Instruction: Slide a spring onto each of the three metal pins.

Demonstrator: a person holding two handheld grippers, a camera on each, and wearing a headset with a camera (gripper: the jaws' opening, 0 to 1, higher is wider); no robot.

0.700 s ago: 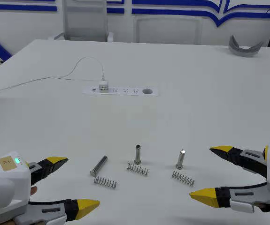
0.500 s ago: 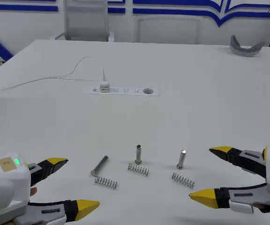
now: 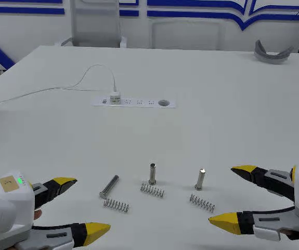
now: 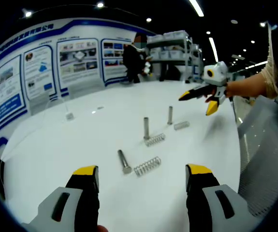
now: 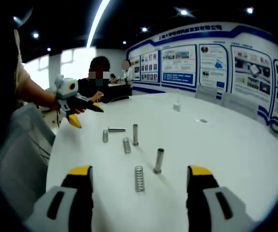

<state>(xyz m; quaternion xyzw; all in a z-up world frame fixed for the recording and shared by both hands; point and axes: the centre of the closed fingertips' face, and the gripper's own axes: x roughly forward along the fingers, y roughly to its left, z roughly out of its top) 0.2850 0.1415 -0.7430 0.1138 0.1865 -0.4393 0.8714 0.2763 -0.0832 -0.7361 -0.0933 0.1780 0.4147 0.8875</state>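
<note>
Three metal pins rest on the white table (image 3: 227,109). The left pin (image 3: 109,186) lies flat, while the middle pin (image 3: 152,173) and the right pin (image 3: 200,178) stand upright. A loose spring lies just in front of each: left spring (image 3: 116,205), middle spring (image 3: 152,190), right spring (image 3: 202,203). My left gripper (image 3: 84,205) is open near the front left, apart from the lying pin (image 4: 124,161) and its spring (image 4: 147,166). At the front right my right gripper (image 3: 232,196) is open too, with the nearest pin (image 5: 158,161) and spring (image 5: 139,178) ahead of its jaws. Nothing sits between either pair of jaws.
A white power strip (image 3: 133,101) with a plugged charger (image 3: 115,97) and a cable (image 3: 61,86) lies mid-table. A grey curved piece (image 3: 271,53) sits at the far right edge, and a chair (image 3: 94,23) stands behind the table. People stand beyond the table (image 5: 100,77).
The head camera has tipped slightly, so the picture shifted. Pins, springs and both open grippers keep their places.
</note>
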